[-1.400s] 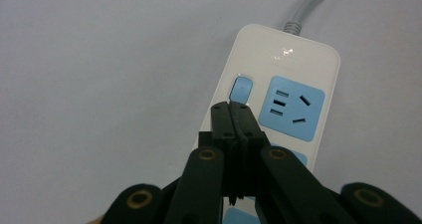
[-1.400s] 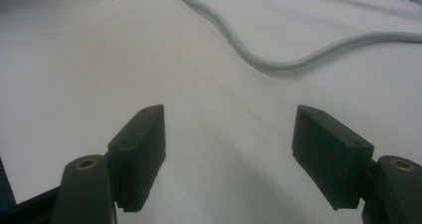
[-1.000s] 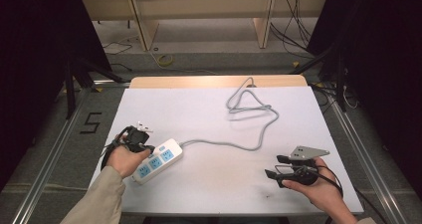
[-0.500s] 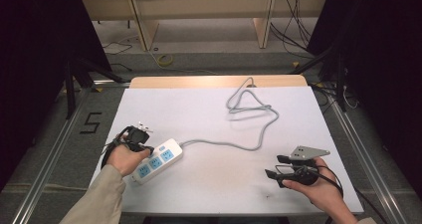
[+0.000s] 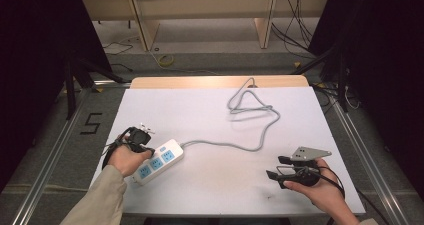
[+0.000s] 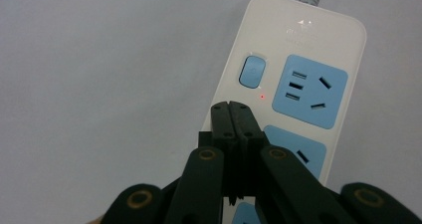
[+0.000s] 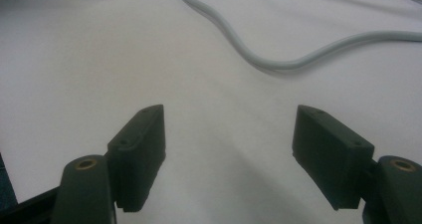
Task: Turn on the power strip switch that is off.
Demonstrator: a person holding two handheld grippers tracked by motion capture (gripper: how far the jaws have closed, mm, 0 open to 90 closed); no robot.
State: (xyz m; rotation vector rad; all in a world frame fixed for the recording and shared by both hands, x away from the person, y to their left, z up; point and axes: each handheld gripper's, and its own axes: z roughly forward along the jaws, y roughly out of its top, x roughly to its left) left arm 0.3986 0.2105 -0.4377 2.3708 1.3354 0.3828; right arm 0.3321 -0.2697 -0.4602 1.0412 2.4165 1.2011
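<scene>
We had the left gripper [image 5: 141,146] at about 8 o'clock on the white table [image 5: 210,120], jaws pinched fully together with nothing between them, tips hovering right over the white power strip [image 5: 156,161] just below its blue switch [image 6: 252,71] and the little red light [image 6: 262,96]. The strip's grey cable [image 5: 250,130] snaked off toward 1 o'clock. Over at 4 o'clock, the right gripper [image 5: 280,166] sat with jaws spread wide, empty above bare tabletop.

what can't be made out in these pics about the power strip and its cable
- Power strip: near end in the left gripper view, hidden by the shut left gripper.
- Cable: far end in the high view, too small to tell a plug.
- Right gripper view: the strip is cut off by the top edge.
</scene>
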